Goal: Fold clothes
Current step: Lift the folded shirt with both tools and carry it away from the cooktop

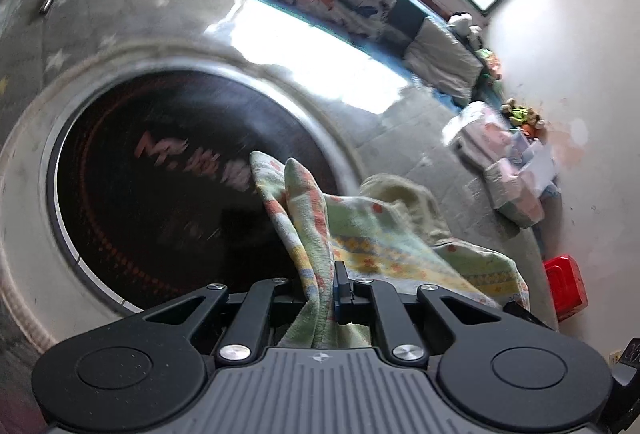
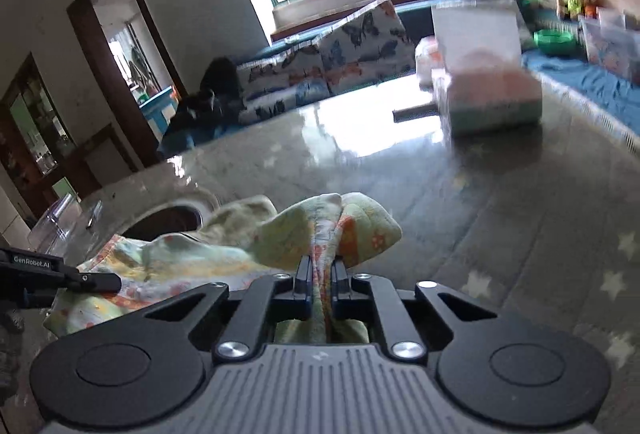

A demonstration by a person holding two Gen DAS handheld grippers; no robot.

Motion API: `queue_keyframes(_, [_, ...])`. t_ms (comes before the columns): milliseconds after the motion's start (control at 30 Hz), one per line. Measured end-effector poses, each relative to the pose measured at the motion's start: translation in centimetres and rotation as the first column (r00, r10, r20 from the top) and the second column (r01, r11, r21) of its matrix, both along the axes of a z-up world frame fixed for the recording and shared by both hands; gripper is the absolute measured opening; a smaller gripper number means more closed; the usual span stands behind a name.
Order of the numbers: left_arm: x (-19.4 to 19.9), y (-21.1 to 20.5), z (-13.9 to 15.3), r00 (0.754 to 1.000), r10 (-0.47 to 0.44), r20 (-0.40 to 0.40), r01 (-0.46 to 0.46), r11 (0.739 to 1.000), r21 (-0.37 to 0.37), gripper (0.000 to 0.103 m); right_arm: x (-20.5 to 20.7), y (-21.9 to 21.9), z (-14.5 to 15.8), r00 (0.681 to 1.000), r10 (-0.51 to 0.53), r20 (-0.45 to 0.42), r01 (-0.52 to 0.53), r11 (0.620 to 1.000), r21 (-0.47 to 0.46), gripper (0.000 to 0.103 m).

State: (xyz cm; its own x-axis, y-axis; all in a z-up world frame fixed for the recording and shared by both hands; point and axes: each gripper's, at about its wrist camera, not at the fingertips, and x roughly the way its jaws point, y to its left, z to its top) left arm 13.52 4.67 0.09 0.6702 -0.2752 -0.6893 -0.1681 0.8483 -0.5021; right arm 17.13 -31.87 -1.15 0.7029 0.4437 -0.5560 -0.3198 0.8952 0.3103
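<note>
You have the soft, pastel-printed knit garment (image 1: 360, 230) pinched in both tools. Your left gripper (image 1: 320, 286) has its fingers clenched on a bunched ridge of the cloth, and your right gripper (image 2: 320, 274) is clamped the same way on another gathered edge. The garment hangs between them above the glossy grey marbled desk (image 2: 440, 194), with its slack middle draping toward the round black inset plate with its metal rim (image 1: 160, 194).

This looks like the carrying or spreading part of a fold, with two edges held and the body loose. Both views are smeared, so whether you hold corners, a hem or a sleeve is hard to say.

The fabric reads as thick, fuzzy and limp, printed with pale green, yellow and orange blocks. It will sag and crease readily, so what follows calls for even tension between your two hands and a flat lay on the desk. A stack of folded pale cloths (image 2: 492, 94) sits well away, near the far edge.
</note>
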Motion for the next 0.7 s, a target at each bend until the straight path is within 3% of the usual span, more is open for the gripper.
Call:
queue_keyframes(400, [3.8,-7.1,4.0,0.982,-0.161,0.097,0.160,0.987,0.020,0.010,-0.7,-4.7,5.3,0.983,-0.128,0.135,0.137,0.989,-0.059,0.007])
queue_keyframes(700, [6.8,-12.1,4.2,0.966,-0.243,0.091,0.241,0.970,0.037,0.010,0.2,-7.9,5.2,0.970,-0.209,0.128,0.222,0.970,-0.102,0.007])
